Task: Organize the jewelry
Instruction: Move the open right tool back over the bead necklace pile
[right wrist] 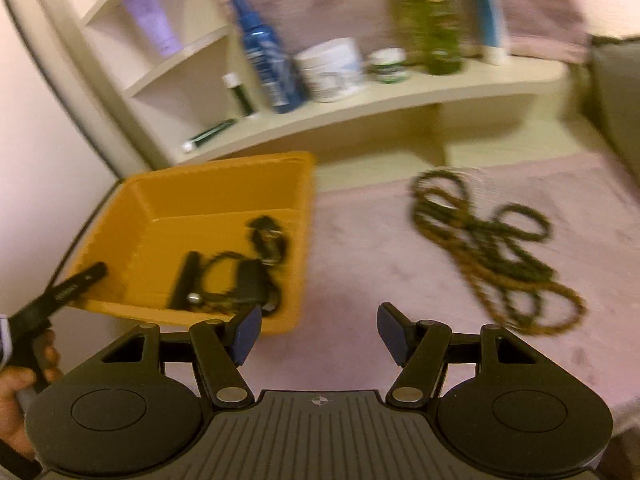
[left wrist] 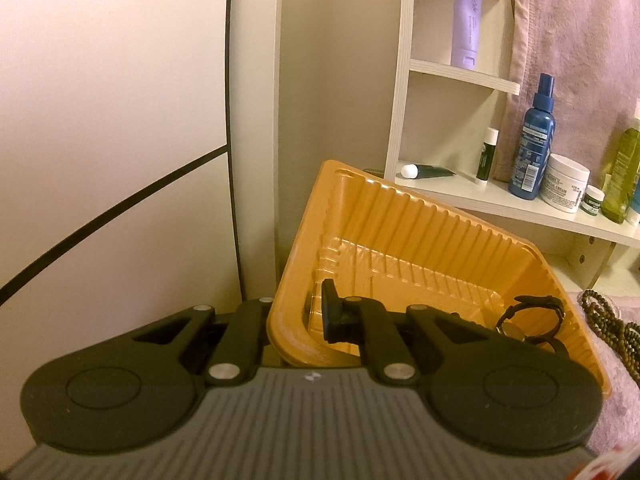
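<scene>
An orange ribbed plastic tray [left wrist: 400,216] is held tilted, its left wall pinched in my left gripper [left wrist: 308,316], which is shut on it; one finger is inside the tray and the other is hidden outside the wall. A black-strapped watch [left wrist: 528,320] lies in the tray's lower right corner. In the blurred right wrist view the tray [right wrist: 160,200] holds black watches or straps [right wrist: 240,276]. My right gripper [right wrist: 318,334] is open, empty, above the pink cloth just right of the tray. A heap of brown beaded necklaces [right wrist: 492,252] lies on the cloth to the right.
A cream shelf unit [left wrist: 480,196] stands behind the tray with a blue spray bottle [left wrist: 534,148], a white cream jar [left wrist: 564,184], a purple tube [left wrist: 466,20] and green bottles. Beads [left wrist: 608,320] lie right of the tray. A hand [right wrist: 20,380] grips the left tool.
</scene>
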{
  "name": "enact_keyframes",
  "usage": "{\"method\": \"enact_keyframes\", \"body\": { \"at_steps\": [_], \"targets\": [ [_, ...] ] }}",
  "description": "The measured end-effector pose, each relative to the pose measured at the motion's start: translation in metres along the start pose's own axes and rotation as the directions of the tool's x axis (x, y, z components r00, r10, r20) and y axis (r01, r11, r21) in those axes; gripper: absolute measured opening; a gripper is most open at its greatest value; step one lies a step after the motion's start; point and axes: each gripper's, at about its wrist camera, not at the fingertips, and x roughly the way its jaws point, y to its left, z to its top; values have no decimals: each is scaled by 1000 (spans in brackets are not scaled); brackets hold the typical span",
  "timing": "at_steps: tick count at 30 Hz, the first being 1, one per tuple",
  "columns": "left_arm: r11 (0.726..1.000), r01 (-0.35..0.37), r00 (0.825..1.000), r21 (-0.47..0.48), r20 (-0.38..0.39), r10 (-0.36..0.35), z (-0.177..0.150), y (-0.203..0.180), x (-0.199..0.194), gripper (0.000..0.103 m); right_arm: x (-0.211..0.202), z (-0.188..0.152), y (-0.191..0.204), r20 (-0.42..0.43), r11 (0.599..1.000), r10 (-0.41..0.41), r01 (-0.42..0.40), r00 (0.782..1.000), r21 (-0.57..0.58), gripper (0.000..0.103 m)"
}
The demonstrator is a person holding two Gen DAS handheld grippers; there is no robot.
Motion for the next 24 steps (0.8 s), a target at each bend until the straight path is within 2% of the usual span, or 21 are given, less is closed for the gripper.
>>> {"method": "enact_keyframes", "body": {
  "at_steps": [9,16,24],
  "targets": [
    [1000,-9,1000,7,-5,9,1,-2,0,10,-19,-8,-54,25,996,-63,61,998,63,64],
    [1000,-24,1000,7,-12,24,1,-3,2,10,-24,-14,-78,51,993,-114,113,992,14,64],
    [999,-25,1000,21,-11,25,3,-5,3,10,-20,-17,-90,67,989,-121,126,990,-79,64]
  ]
}}
